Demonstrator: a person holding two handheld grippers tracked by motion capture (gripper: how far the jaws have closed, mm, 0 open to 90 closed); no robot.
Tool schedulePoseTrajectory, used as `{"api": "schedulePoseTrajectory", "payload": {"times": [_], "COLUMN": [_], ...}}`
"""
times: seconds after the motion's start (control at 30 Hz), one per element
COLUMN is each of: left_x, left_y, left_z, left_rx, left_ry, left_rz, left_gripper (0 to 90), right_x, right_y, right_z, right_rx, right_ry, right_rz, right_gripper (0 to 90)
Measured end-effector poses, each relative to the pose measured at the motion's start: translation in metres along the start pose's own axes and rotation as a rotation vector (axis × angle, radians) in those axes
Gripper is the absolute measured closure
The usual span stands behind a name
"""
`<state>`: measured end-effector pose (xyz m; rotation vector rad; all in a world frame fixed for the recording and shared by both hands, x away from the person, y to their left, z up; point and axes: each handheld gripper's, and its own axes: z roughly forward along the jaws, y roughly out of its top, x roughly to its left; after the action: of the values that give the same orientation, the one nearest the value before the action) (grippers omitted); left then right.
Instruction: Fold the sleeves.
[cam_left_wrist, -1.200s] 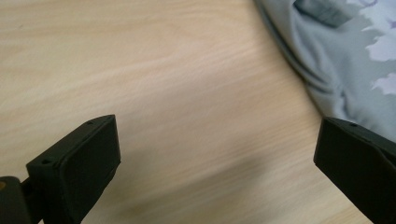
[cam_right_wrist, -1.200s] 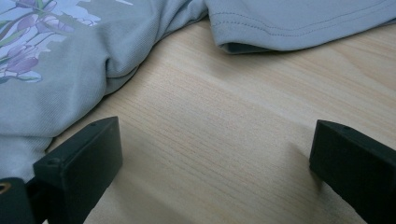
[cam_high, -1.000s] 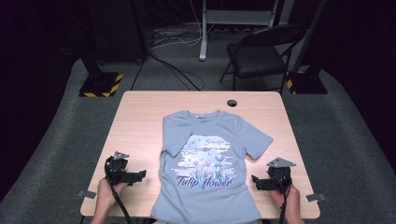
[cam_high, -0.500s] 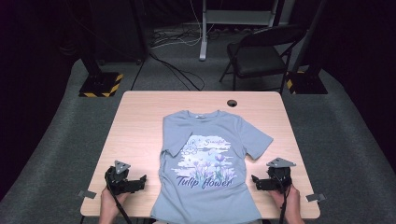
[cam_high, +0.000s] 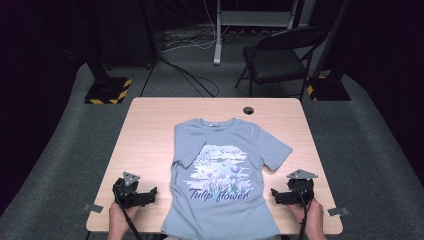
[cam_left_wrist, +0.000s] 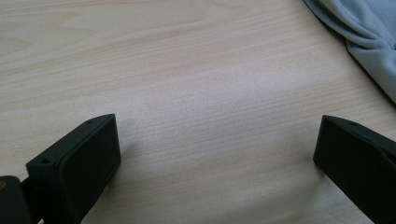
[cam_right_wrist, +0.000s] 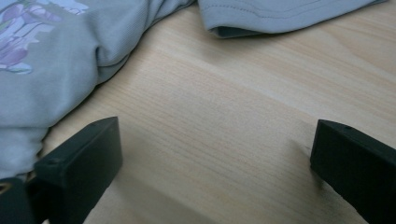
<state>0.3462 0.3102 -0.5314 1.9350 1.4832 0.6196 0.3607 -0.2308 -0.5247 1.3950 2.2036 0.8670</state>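
A: Where does the T-shirt (cam_high: 220, 175) lie?

B: In the high view it sits in the lower middle of the frame, spread flat and print up on the table (cam_high: 150, 130). The collar points toward the top of the frame and the hem hangs over the near edge at the bottom. One sleeve reaches out toward the right; the other looks tucked under or folded in, though that is hard to tell.

A: And the two grippers?

B: The left gripper (cam_high: 150, 194) rests at the lower left of the high view, the right gripper (cam_high: 277, 194) at the lower right, one on each side of the shirt's lower half. Each points inward at the cloth, which suits a start on either side edge at once, probably for a fold.

A: Are the jaws closed on anything?

B: No. In the left gripper view the two black jaws stand wide apart at the bottom corners with bare wood between them. The same holds in the right gripper view. Nothing is held.

A: How close is the cloth to them?

B: In the left gripper view the shirt shows in the upper right corner, clear of both jaws. In the right gripper view the cloth fills the upper left and comes near the left-hand jaw, while the sleeve (cam_right_wrist: 285, 14) lies along the top edge, apart from the jaws. Neither gripper touches fabric.
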Motion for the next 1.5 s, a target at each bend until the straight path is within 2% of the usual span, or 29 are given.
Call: {"api": "schedulePoseTrajectory", "payload": {"times": [0.13, 0.2, 0.5, 0.77, 1.0, 1.3, 1.5], "left_x": [0.000, 0.000, 0.000, 0.000, 0.000, -0.001, -0.001], "left_y": [0.000, 0.000, 0.000, 0.000, 0.000, 0.000, 0.000], "left_z": [0.000, 0.000, 0.000, 0.000, 0.000, 0.000, 0.000], "left_rx": [0.000, 0.000, -0.002, -0.001, 0.000, 0.000, -0.001], "left_ry": [0.000, -0.001, -0.003, -0.002, 0.001, 0.006, 0.006], "left_rz": [0.000, 0.001, 0.000, 0.000, -0.002, -0.009, -0.009], "left_gripper": [0.1, 0.1, 0.1, 0.1, 0.1, 0.1, 0.2], "right_x": [-0.002, -0.004, -0.009, -0.024, -0.036, -0.047, -0.057], "right_y": [0.006, 0.009, 0.021, 0.044, 0.058, 0.073, 0.086], "right_z": [-0.002, -0.003, -0.001, 0.003, 0.007, 0.011, 0.020], "right_rx": [0.049, 0.056, 0.097, 0.145, 0.180, 0.196, 0.227], "right_ry": [0.022, 0.038, 0.056, 0.092, 0.089, 0.095, 0.091], "right_rz": [0.000, 0.008, 0.024, 0.056, 0.095, 0.118, 0.141], "right_gripper": [4.3, 5.2, 5.8, 6.0, 5.6, 5.7, 5.2]}}
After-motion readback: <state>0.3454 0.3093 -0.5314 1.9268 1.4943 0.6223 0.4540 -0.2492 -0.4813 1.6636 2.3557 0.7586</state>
